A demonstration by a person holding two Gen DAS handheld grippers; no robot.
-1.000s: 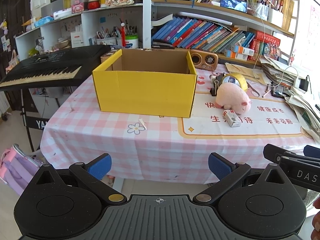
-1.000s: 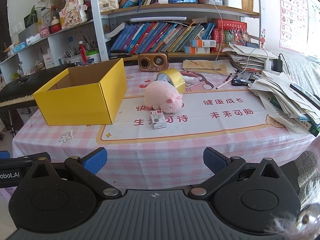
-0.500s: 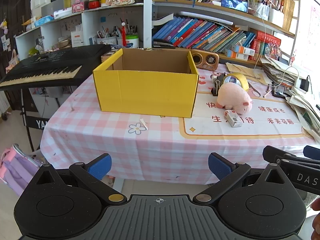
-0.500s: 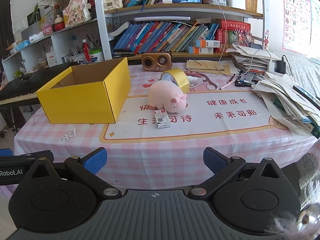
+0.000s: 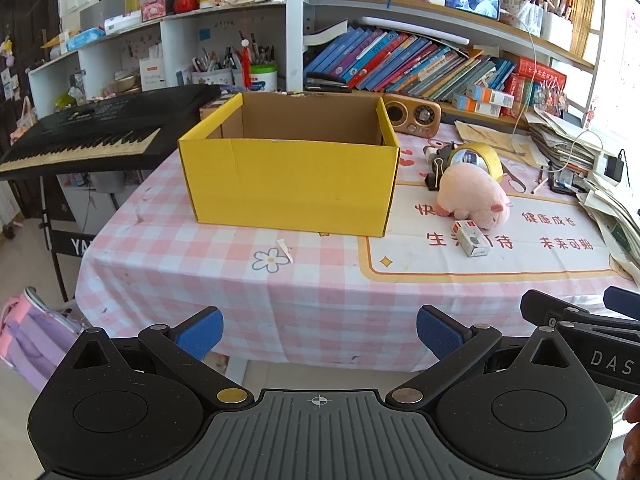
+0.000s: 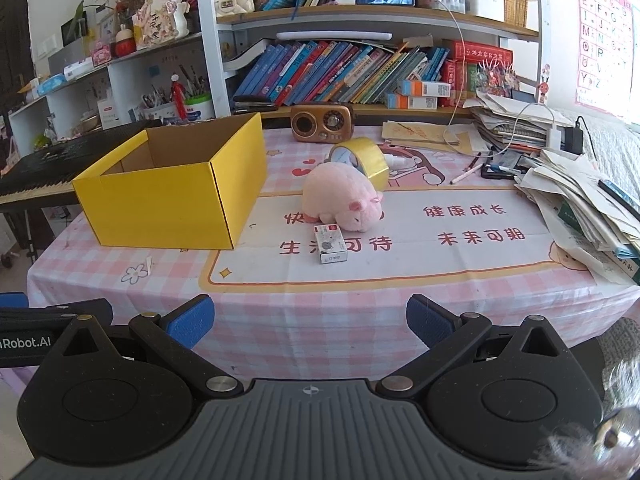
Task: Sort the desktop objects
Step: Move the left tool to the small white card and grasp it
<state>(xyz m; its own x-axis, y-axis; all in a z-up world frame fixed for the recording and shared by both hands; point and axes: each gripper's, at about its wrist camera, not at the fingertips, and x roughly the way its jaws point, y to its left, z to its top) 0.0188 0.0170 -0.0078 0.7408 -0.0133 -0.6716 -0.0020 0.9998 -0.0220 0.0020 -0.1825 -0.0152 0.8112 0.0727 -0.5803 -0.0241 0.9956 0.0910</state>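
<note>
Desktop objects sit on a pink-checked tablecloth (image 6: 360, 304), left to right: open-top yellow cardboard box (image 6: 168, 200) w/ nothing visible inside, then a pink plush pig (image 6: 340, 196) lying just right of it, a roll of yellow tape (image 6: 362, 156) standing on edge touching the pig's back, and a small white carton (image 6: 330, 243) flat just in front of the pig. Far right, a messy stack of papers (image 6: 580, 208). Left gripper (image 5: 319, 332) and right gripper (image 6: 310, 320) both hover short of the table's near edge, jaws spread wide, gripping nothing.
</note>
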